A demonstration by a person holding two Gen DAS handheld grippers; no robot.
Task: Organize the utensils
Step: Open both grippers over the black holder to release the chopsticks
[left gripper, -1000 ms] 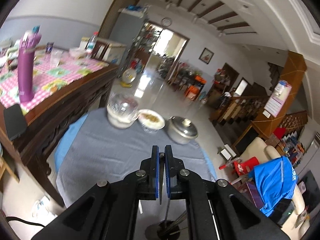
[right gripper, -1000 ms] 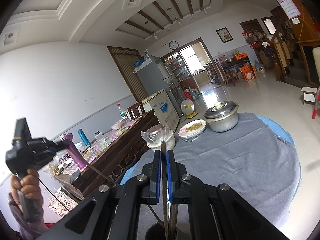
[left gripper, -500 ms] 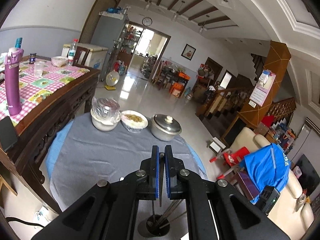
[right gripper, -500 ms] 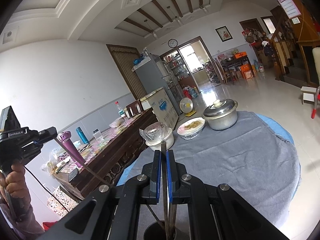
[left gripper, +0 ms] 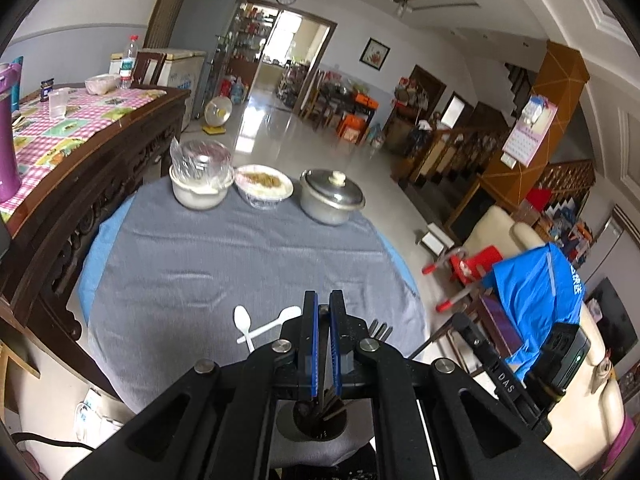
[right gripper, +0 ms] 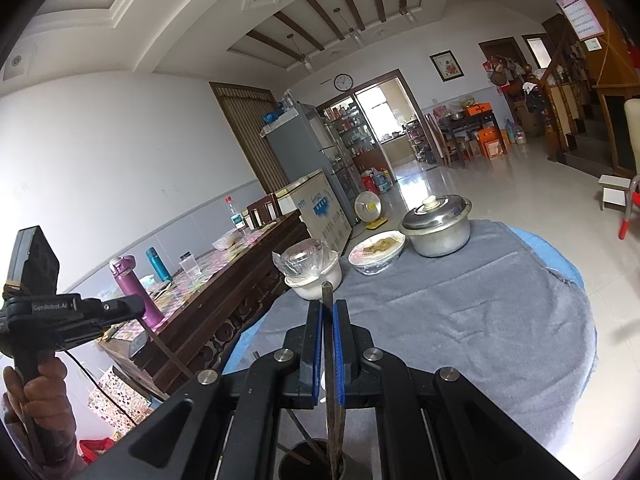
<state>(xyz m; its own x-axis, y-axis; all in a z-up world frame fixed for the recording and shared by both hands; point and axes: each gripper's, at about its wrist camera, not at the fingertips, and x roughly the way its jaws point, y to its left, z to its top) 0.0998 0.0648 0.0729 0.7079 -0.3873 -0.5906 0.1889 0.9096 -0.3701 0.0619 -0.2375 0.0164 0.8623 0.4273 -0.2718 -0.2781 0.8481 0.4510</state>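
Chopsticks (right gripper: 329, 344) stand pinched tight in your right gripper (right gripper: 328, 344), tips down in the dark cup (right gripper: 310, 460) below. Your left gripper (left gripper: 324, 344) looks almost closed, but I cannot tell if it holds anything; two white spoons (left gripper: 256, 326) lie just beyond it.

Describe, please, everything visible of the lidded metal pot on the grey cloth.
The metal pot is a dull silver, aluminium-looking pan with straight walls, closed by a domed lid with a pale knob. It stands upright at the far edge of the grey cloth, beside a film-covered bowl of food, apparently not touching it. Neither gripper is near it.
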